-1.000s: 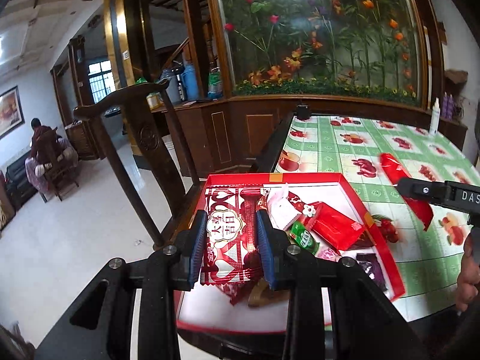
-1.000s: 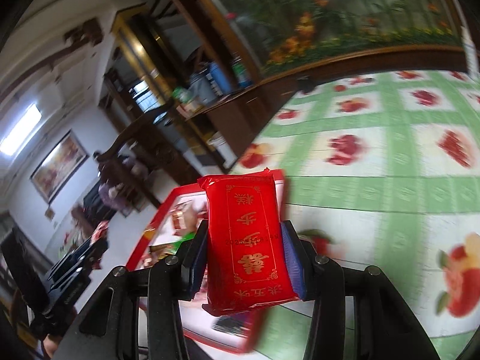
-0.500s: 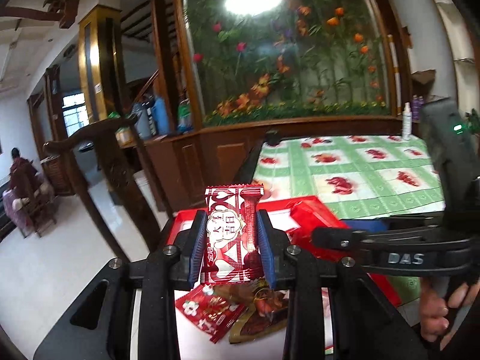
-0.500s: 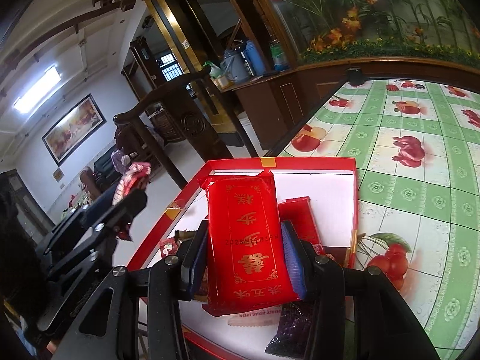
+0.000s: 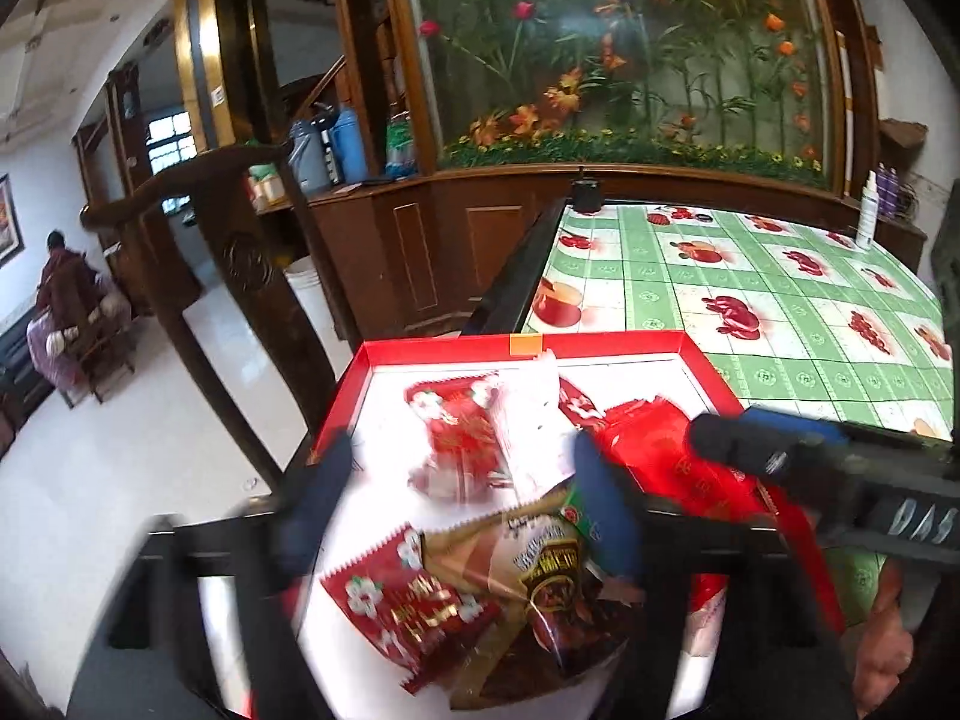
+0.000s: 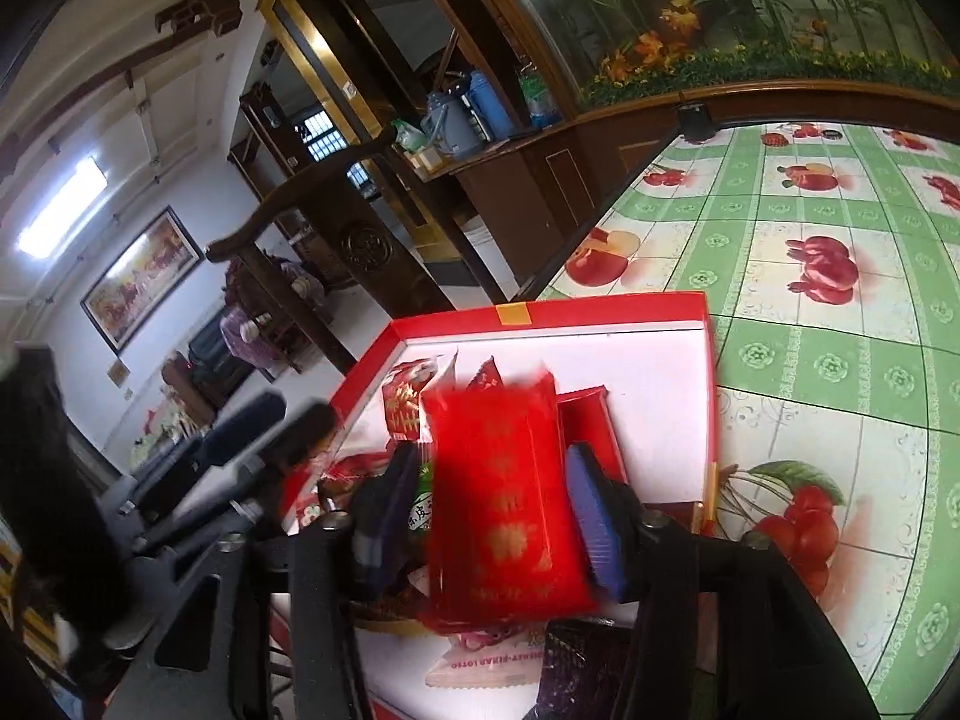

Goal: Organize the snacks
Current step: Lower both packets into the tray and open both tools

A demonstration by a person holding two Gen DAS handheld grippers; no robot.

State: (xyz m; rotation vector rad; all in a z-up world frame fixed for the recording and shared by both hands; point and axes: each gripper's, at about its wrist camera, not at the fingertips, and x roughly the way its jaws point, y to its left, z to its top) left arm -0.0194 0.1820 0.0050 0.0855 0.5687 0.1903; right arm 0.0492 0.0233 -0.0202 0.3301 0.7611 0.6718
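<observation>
A red tray with a white floor sits at the table's near left corner and holds several snack packets. My left gripper is open over the tray, and the red and white heart packet lies blurred below it. My right gripper has spread jaws around a red packet with gold characters, which looks blurred and loose between them. The right gripper also shows in the left wrist view above that red packet.
A green checked tablecloth with fruit prints covers the table. A dark wooden chair stands left of the tray. A white spray bottle stands at the far right edge. A wooden cabinet with a flower panel lies behind.
Both grippers opened over the tray. The heart packet dropped out of my left gripper into the tray. The red gold-lettered packet is coming loose from my right gripper.
</observation>
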